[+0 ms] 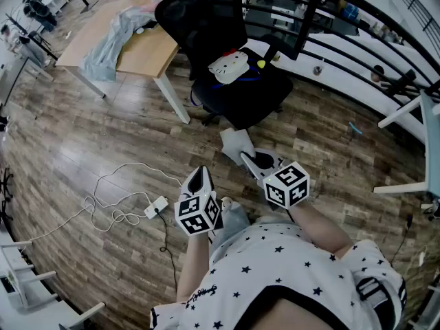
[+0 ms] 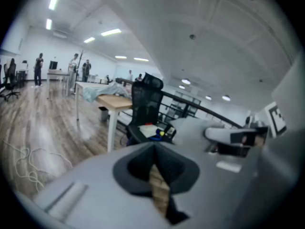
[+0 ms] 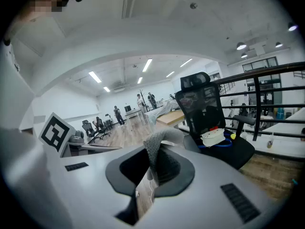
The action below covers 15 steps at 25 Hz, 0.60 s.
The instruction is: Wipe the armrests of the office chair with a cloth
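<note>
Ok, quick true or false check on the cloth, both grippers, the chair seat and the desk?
1. The right gripper is shut on the grey cloth. True.
2. The left gripper grips an armrest. False: its jaws are together on nothing.
3. The cloth touches the office chair. False: it hangs over the floor, short of the chair.
4. A white item lies on the seat. True.
5. The desk is bare. False: a pale garment lies on it.
</note>
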Each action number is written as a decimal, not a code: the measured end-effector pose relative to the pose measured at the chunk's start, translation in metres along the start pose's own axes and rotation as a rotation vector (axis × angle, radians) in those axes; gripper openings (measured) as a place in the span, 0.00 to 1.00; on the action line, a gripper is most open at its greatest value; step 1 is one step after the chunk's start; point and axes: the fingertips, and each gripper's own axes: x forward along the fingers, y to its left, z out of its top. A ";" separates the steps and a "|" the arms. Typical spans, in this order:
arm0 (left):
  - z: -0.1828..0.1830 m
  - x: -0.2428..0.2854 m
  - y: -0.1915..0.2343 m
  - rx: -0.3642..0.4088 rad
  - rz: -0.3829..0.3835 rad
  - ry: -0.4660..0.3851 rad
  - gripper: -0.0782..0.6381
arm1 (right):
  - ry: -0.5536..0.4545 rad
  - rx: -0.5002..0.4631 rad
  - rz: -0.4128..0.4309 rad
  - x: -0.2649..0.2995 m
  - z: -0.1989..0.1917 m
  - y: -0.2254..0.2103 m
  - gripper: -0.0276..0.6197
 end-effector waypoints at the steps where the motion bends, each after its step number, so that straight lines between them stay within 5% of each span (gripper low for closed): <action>1: -0.006 -0.008 -0.009 0.009 -0.011 -0.001 0.12 | -0.002 0.001 0.001 -0.007 -0.004 0.003 0.09; 7: -0.041 -0.042 -0.042 0.038 -0.024 0.012 0.12 | 0.000 0.007 0.013 -0.046 -0.025 0.019 0.09; 15: -0.034 -0.042 -0.052 0.061 -0.049 -0.005 0.12 | -0.031 -0.022 0.019 -0.057 -0.021 0.025 0.09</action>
